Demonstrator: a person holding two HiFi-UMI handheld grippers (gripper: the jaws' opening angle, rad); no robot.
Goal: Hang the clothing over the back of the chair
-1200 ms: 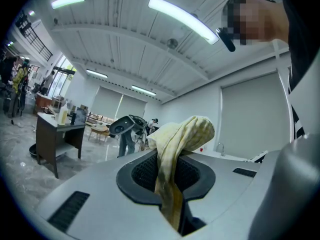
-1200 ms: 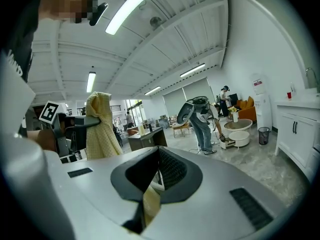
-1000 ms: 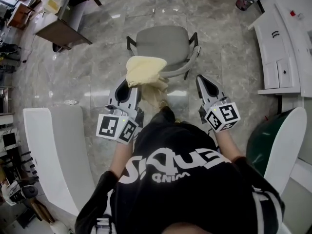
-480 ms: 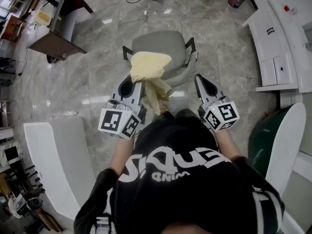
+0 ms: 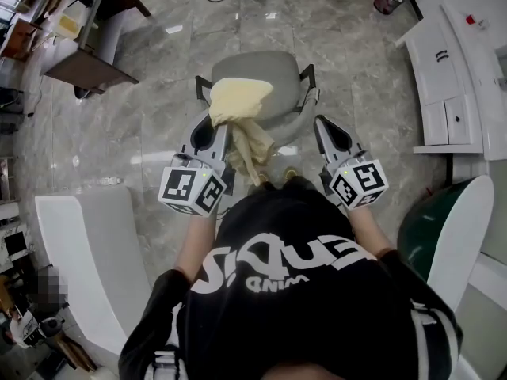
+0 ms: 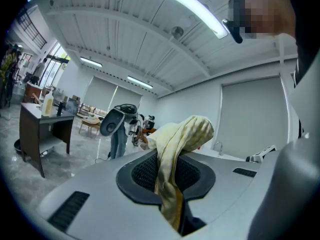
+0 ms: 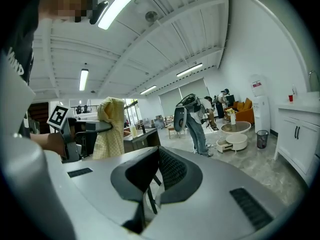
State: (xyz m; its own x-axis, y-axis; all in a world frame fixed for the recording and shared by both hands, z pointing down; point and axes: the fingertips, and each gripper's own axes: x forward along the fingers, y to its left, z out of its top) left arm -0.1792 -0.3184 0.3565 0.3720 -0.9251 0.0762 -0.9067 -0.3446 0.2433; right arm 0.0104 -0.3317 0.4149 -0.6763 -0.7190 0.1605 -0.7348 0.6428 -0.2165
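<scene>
On the black shirt (image 5: 301, 307), lower centre, reversed white lettering is printed; "MIND" is read, the larger word is not.

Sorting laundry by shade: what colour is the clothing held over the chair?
Pale yellow; the clothing shows best in the head view.

Clothing (image 5: 238, 100): soft pale-yellow woven cloth, matt and creased. Chair (image 5: 269, 66): matt grey shell on a dark frame; floor (image 5: 158, 125) around the chair glossy veined stone, desk (image 5: 85, 66) left of the chair with a dark matt top. Left tongs (image 5: 207, 133) and right tongs (image 5: 323, 127): smooth matt grey plastic with black ribbed pads (image 6: 142, 171).
</scene>
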